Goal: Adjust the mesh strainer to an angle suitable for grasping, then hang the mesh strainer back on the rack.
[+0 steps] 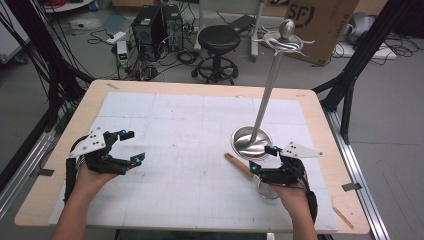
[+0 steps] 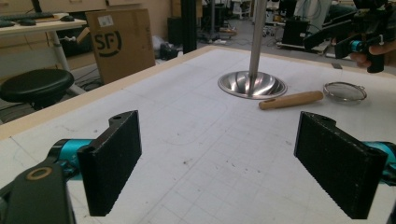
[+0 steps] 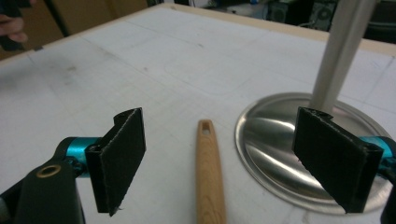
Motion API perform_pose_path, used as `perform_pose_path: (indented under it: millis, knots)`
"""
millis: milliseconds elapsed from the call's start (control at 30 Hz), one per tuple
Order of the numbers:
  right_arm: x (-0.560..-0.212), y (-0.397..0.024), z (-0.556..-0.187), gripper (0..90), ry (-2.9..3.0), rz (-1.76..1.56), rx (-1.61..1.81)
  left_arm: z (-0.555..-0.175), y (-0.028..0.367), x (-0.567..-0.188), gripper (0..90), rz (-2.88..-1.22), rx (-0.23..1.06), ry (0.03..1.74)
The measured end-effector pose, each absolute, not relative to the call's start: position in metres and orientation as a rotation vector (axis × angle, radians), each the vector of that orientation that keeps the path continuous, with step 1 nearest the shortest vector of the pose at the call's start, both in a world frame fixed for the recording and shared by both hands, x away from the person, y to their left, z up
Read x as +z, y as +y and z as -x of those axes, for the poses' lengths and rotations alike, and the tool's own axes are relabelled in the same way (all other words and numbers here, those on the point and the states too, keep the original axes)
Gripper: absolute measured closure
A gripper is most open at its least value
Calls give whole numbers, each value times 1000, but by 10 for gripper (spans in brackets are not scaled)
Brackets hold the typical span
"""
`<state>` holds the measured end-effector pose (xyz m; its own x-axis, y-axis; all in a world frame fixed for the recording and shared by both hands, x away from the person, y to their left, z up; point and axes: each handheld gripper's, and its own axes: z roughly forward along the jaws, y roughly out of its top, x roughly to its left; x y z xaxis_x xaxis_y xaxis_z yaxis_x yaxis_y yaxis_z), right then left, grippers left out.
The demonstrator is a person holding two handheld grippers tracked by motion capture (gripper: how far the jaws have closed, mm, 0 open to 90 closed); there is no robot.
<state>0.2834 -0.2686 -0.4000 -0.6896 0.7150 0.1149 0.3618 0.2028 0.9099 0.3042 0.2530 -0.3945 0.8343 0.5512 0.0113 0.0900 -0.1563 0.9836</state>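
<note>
The tabletop (image 1: 320, 107) is a pale wooden board with rounded corners, covered almost to its edges by a white sheet (image 1: 185, 125) ruled in a faint grid (scuffed with grey smudges near the middle). 2 things rest directly on it. A polished round metal base (image 1: 251, 142), dished like a shallow bowl, sits just ahead of the right gripper (image 1: 263, 158), with a slim upright pole (image 1: 269, 82) rising from its centre. A small mesh strainer (image 2: 344, 91) with a wooden handle (image 1: 239, 165) lies beside that base; its handle runs between the right gripper's spread jaws, pointing away toward the left gripper (image 1: 132, 146), well apart.
</note>
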Motion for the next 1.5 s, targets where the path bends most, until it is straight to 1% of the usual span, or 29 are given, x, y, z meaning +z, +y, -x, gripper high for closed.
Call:
perform_pose_path:
  millis: [300,833,1033,1133,1367,1433,1500]
  knots:
    - [-410,-266,-288,166,2224,-1035,1360,-305,250,-396,155,-1712,428,497]
    - [-416,-263,-286,171,2285,-1036,1307,-308,248,-396,155,-1706,430,496]
    - [-415,-261,-286,183,2284,-1032,1287,-306,246,-396,155,-1718,431,493]
    - [-418,-258,-287,186,2304,-1024,1242,-304,247,-395,160,-1706,457,488]
    - [-421,-253,-288,195,2351,-1011,1192,-304,245,-396,160,-1707,442,481]
    - [-422,-252,-290,217,2369,-1008,1178,-304,246,-397,160,-1713,442,487]
    - [-424,-251,-290,220,2382,-1008,1161,-304,247,-398,160,-1714,440,492]
